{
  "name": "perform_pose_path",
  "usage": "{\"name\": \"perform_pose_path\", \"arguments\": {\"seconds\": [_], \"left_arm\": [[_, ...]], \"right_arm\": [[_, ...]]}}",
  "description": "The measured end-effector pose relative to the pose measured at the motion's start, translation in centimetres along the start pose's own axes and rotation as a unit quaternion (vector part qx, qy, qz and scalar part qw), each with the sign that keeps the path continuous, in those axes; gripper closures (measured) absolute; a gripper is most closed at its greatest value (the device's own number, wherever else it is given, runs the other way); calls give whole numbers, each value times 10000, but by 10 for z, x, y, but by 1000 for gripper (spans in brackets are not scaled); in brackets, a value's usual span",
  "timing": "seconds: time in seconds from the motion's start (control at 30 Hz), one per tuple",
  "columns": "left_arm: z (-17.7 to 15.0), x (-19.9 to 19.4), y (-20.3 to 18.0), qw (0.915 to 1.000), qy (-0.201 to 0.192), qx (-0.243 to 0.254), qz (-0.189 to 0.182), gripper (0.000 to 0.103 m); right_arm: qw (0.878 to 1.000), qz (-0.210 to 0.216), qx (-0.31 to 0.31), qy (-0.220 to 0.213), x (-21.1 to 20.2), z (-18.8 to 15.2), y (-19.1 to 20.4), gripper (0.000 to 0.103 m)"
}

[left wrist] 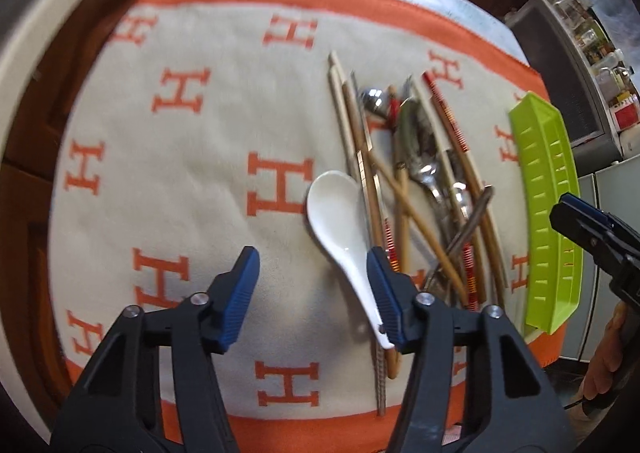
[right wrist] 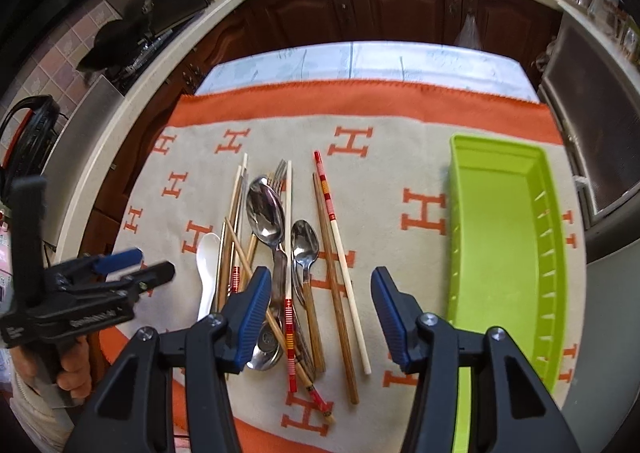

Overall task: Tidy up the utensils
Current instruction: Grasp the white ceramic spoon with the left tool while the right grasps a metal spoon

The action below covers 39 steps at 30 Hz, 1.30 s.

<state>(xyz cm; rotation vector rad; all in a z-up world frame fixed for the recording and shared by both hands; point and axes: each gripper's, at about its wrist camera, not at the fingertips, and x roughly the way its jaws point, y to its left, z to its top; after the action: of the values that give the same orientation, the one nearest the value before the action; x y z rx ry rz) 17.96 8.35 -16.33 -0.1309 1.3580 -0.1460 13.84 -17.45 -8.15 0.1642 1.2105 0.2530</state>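
Observation:
A pile of utensils [right wrist: 288, 253] lies on an orange-and-cream cloth: metal spoons [right wrist: 265, 213], a fork, wooden and red-striped chopsticks [right wrist: 335, 237]. A white ceramic spoon [left wrist: 340, 225] lies at the pile's left edge; it also shows in the right wrist view [right wrist: 208, 273]. A lime green tray [right wrist: 504, 237] stands empty to the right; it also shows in the left wrist view [left wrist: 548, 213]. My left gripper [left wrist: 314, 293] is open, its right finger next to the white spoon's handle. My right gripper [right wrist: 320, 309] is open above the near end of the pile.
The cloth [right wrist: 400, 173] covers a small table with a pale strip [right wrist: 360, 65] at the far edge. Dark wooden cabinets [right wrist: 360, 9] and a counter ring the far side. A stove with a wok [right wrist: 116, 41] is far left.

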Motion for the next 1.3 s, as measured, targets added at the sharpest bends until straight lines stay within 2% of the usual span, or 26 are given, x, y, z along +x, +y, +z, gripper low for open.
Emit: {"name": "perform_pose_path", "arguments": {"seconds": [0.23,0.4,0.57,0.63,0.67,0.8,1.0,1.2,1.27,1.3], "left_arm": [[6,33,14,9991,202,-290,-252,58],[13,36,11,9989,37,-292,-374,58],[13,35,0,9993,-107,-130,-343,59],[11,37,-8,9994,-198,-41,-275,71],[10,36,-9,9993,-211,-26,-294,82],[10,37,-10,9986,-295,-180,-392,95],[9,34,-4,9965,-420,-354,-636,101],[2,28,2,9958,-427,-354,-723,102],[0,27,3,9956,-406,-358,-763,102],[-2,26,4,9955,-401,-358,-776,102]], "right_arm": [[9995,33,23,311,28,2,-4,51],[9991,79,57,413,41,3,-6,52],[9982,228,96,546,52,2,-6,57],[9979,278,114,576,55,2,-6,57],[9977,309,122,593,57,2,-5,57],[9969,414,158,650,63,1,-6,57],[9956,642,169,663,70,-1,-5,57],[9945,834,58,637,83,-5,1,58],[9940,908,17,616,88,-7,3,71],[9938,928,-4,607,89,-7,3,72]]}}
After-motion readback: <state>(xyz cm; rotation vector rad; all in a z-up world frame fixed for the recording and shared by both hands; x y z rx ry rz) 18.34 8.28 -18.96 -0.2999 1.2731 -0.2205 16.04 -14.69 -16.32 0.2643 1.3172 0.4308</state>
